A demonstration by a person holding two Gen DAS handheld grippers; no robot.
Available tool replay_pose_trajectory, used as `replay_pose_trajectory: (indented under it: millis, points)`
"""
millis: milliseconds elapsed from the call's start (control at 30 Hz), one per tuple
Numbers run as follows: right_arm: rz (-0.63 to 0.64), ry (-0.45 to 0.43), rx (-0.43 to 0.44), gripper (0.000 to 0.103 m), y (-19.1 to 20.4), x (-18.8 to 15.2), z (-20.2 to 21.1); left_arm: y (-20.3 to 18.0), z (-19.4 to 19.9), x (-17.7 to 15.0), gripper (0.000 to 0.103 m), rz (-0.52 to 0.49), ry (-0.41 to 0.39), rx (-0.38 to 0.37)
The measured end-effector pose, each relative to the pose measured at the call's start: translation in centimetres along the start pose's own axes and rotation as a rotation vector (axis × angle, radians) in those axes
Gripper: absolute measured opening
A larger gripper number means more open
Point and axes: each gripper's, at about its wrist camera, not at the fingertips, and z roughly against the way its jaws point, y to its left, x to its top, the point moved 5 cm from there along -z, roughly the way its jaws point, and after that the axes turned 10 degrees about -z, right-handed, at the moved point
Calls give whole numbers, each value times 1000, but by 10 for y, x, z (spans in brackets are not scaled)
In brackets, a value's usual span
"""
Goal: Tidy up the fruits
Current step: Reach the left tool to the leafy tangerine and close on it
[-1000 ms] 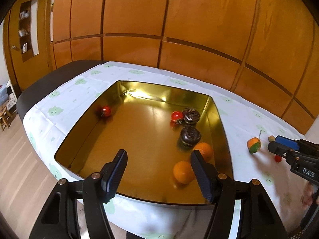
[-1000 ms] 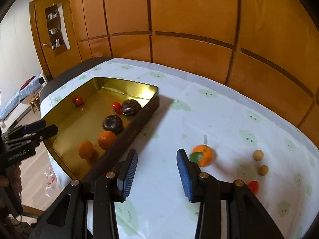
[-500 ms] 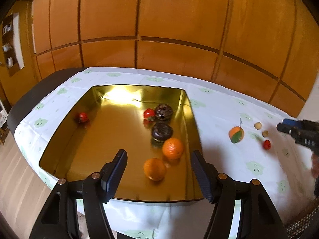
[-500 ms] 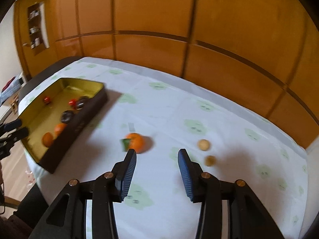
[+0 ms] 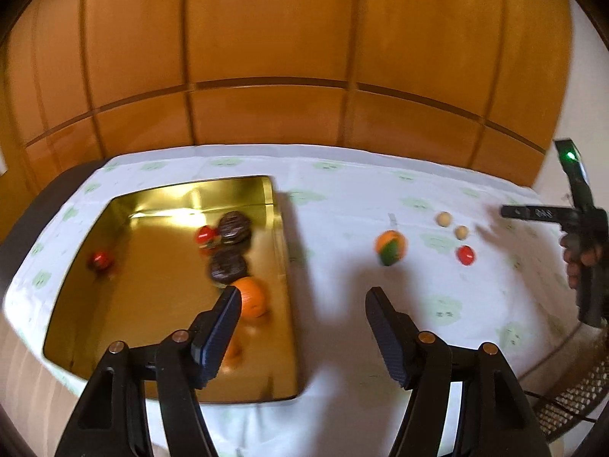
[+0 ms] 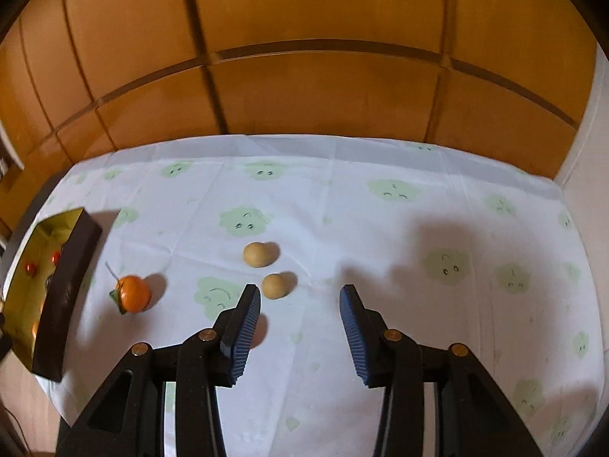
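1. Left wrist view: the left gripper (image 5: 302,310) is hovering empty, jaws apart, over the gold tin's (image 5: 283,266) right rim.
2. The loose fruits are lying rightward on the tablecloth (image 6: 342,205).
3. The right gripper (image 6: 300,304), parted and empty, is nearer, the tan balls (image 6: 275,285) sitting just beyond its left finger.

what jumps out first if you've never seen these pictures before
The shiny gold tray on the left of the cloth-covered table catches the eye first, with oranges, dark round fruits and small red ones inside. Right of it, loose on the cloth, lie an orange with a green leaf, two small tan balls and a small red fruit.
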Motion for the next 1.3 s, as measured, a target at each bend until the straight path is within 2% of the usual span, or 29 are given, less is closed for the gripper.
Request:
replay_pose_trajectory:
  millis: [233, 533, 967, 1033, 1067, 1200, 1300]
  points:
    - [-22, -13, 7, 44, -2, 3, 6, -47, -27, 24, 68, -68, 24, -131]
    - [-113, -7, -14, 44, -19, 11, 4, -82, -92, 35, 68, -95, 113, -206]
    - [-128, 14, -34, 44, -23, 13, -3, -90, -163, 57, 68, -73, 143, -155]
    - [-131, 14, -34, 44, -24, 13, -3, -91, -176, 54, 62, -75, 168, -160]
    - [-133, 15, -33, 44, -25, 13, -4, -91, -179, 53, 41, -71, 177, -169]
    - [-142, 33, -19, 44, -26, 11, -9, -88, -177, 44, 42, -38, 160, -213]
    - [-148, 53, -4, 43, -26, 10, -13, -87, -164, 35, 42, -37, 151, -215]
